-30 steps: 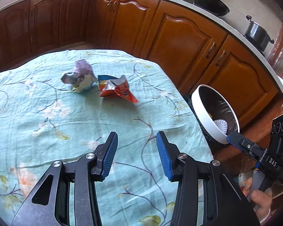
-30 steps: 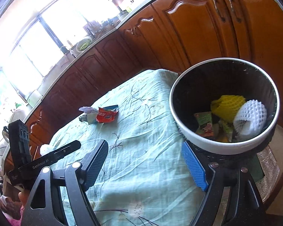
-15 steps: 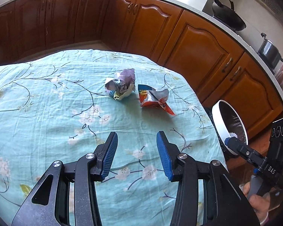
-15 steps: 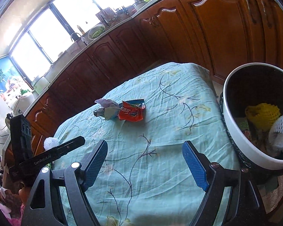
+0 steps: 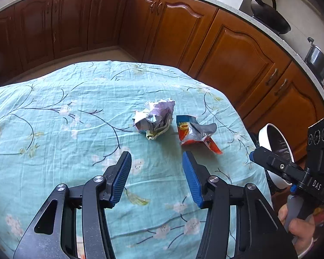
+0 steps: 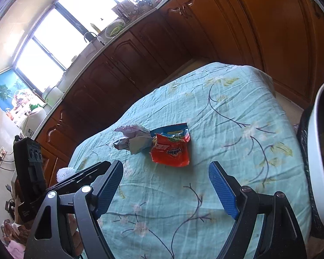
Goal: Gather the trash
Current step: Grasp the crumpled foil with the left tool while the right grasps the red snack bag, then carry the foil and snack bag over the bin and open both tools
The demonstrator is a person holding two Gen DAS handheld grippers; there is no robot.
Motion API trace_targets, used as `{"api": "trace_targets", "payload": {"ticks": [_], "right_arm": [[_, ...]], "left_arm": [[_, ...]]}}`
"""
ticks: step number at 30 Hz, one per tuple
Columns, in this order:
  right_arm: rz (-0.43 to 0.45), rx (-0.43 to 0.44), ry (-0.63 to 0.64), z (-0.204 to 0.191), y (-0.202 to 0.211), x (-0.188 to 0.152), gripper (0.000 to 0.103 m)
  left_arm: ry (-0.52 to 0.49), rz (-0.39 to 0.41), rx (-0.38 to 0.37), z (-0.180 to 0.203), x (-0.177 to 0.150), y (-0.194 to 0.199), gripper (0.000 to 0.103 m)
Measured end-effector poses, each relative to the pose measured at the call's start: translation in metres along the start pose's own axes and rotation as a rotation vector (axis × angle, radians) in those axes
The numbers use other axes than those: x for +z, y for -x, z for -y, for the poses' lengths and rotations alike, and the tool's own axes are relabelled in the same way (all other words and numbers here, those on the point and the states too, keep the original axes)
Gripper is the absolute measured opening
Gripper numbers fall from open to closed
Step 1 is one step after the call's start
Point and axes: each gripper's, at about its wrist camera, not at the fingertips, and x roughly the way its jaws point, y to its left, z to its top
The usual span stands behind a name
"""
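Two pieces of trash lie side by side on the teal floral tablecloth (image 5: pixel 54 129): a crumpled silver-purple wrapper (image 5: pixel 154 118) (image 6: pixel 132 140) and a red snack bag (image 5: pixel 194 135) (image 6: pixel 170 147). My left gripper (image 5: pixel 156 159) hovers just short of the wrapper, its jaws opening with nothing between them. My right gripper (image 6: pixel 165 170) stands wide open and empty, just short of the red bag. The white-rimmed trash bin (image 5: pixel 264 136) (image 6: pixel 319 161) stands off the table's right edge.
Brown kitchen cabinets (image 5: pixel 226 49) run behind and to the right of the table. A wok (image 5: pixel 270 21) and a pot (image 5: pixel 317 60) sit on the counter. A person's hand (image 5: pixel 298 228) grips the right tool's handle. A window (image 6: pixel 64 32) brightens the far left.
Both grippers swung from the bin toward the trash on the table; wrapper and bag now sit nearer the centre of each view. The left jaws have widened. The bin has slid to the edge.
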Motion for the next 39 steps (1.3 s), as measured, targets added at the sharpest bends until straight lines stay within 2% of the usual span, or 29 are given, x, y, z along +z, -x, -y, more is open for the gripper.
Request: {"api": "trace_targets", "payload": {"ticks": [6,9,11,12,13,14,16,25,34,39], "right_arm": [[-0.049,-0.013,-0.009,0.005,-0.044,0.021,0.082],[-0.075,-0.017,-0.025,0.013,-0.061,0.025,0.074],[-0.086,-0.027,-0.033,0.017,-0.067,0.025,0.051],[-0.090,-0.028,-0.039,0.020,-0.068,0.024,0.043],[-0.092,-0.031,-0.043,0.021,-0.068,0.024,0.029],[-0.087,-0.038,-0.041,0.022,-0.067,0.022,0.024],[-0.076,-0.037,-0.035,0.023,-0.061,0.019,0.018],[-0.016,-0.039,-0.027,0.026,-0.015,0.002,0.008],[0.034,-0.057,0.003,0.031,0.044,-0.028,0.006],[0.083,-0.070,-0.010,0.041,0.085,-0.043,0.006]], "left_arm": [[-0.024,0.006,0.021,-0.002,0.022,-0.017,0.053],[-0.030,0.001,0.022,-0.005,0.029,-0.031,0.053],[-0.032,-0.004,0.015,-0.005,0.033,-0.040,0.053],[-0.034,-0.008,0.011,-0.004,0.035,-0.044,0.051],[-0.036,-0.012,0.001,-0.003,0.036,-0.048,0.050],[-0.041,-0.011,-0.005,-0.001,0.036,-0.051,0.050],[-0.057,-0.016,-0.007,0.004,0.036,-0.056,0.023],[-0.102,-0.008,-0.037,0.027,0.017,-0.039,0.017],[-0.114,0.008,-0.104,0.062,-0.018,-0.001,0.017],[-0.162,0.026,-0.128,0.092,-0.031,0.016,0.017]]}}
